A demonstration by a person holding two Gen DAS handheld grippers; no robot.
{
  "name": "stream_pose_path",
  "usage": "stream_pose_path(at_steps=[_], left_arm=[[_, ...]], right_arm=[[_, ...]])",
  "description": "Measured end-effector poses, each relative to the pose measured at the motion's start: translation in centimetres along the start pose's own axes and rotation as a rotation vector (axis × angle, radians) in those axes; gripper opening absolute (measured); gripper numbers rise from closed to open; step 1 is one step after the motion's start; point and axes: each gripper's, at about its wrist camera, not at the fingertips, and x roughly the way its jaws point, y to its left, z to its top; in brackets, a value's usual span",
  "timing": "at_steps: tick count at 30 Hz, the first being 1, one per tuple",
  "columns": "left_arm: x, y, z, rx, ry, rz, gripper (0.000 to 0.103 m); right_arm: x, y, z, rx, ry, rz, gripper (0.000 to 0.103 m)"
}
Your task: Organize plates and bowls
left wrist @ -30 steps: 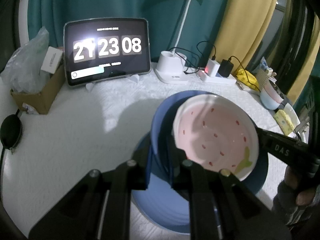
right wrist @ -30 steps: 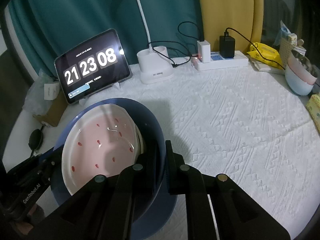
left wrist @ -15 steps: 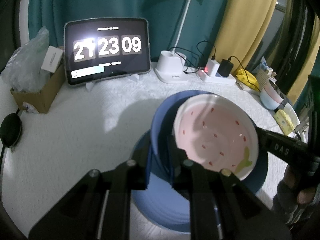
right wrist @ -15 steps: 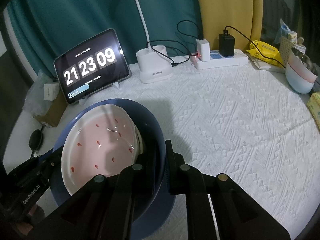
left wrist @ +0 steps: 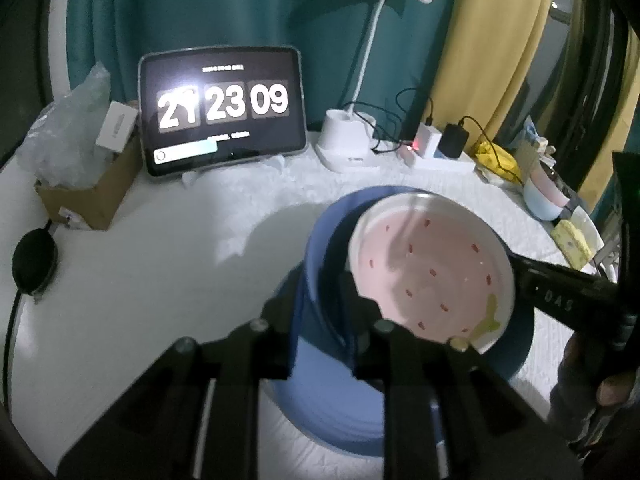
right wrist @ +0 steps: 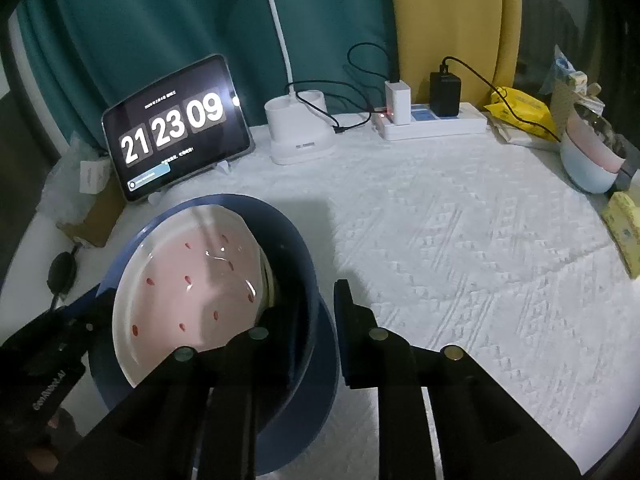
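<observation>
Left wrist view: pink bowl [left wrist: 432, 276] with red specks and a white rim sits tilted inside a dark blue bowl [left wrist: 320, 248], which rests on a lighter blue plate [left wrist: 328, 412]. Left gripper [left wrist: 322, 344] straddles the near wall of the dark blue bowl, jaws opening, wall between them. Right gripper's black body [left wrist: 560, 296] reaches in from the right edge. Behind: tablet [left wrist: 222, 110] showing a flip clock, cardboard box [left wrist: 92, 196] holding clear plastic, white lamp base [left wrist: 346, 142], power strip [left wrist: 440, 158], teal and yellow curtains.

Right wrist view: same stack at lower left; pink bowl [right wrist: 188, 284] leans in the dark blue bowl [right wrist: 292, 240]. Right gripper [right wrist: 306, 312] jaws opening; one finger inside the bowl wall, the other finger clear outside it. White textured tablecloth [right wrist: 460, 248] covers the table. At far right, a pale blue bowl [right wrist: 580, 168] with a pink one nested in it
</observation>
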Motion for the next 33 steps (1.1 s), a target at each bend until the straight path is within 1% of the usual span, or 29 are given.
stream_pose_path(at_steps=[7, 9, 11, 15, 33], left_arm=[[-0.8, 0.0, -0.3, -0.004, -0.013, 0.012, 0.030], [-1.1, 0.0, -0.5, -0.009, -0.018, 0.005, 0.036], [-1.4, -0.1, -0.6, -0.010, -0.024, -0.003, 0.045], [-2.0, -0.4, -0.9, -0.007, -0.035, -0.004, 0.046], [-4.3, -1.8, -2.6, 0.017, -0.068, -0.024, 0.046]], right_arm=[[-1.2, -0.1, -0.2, -0.006, -0.025, -0.006, 0.023], [-1.5, -0.1, -0.2, -0.008, -0.030, -0.005, 0.025], [-1.9, -0.2, -0.4, -0.006, -0.033, -0.001, 0.026], [-2.3, 0.0, -0.7, -0.012, -0.037, 0.001, 0.028], [-4.5, 0.2, -2.3, -0.031, -0.059, 0.001, 0.029]])
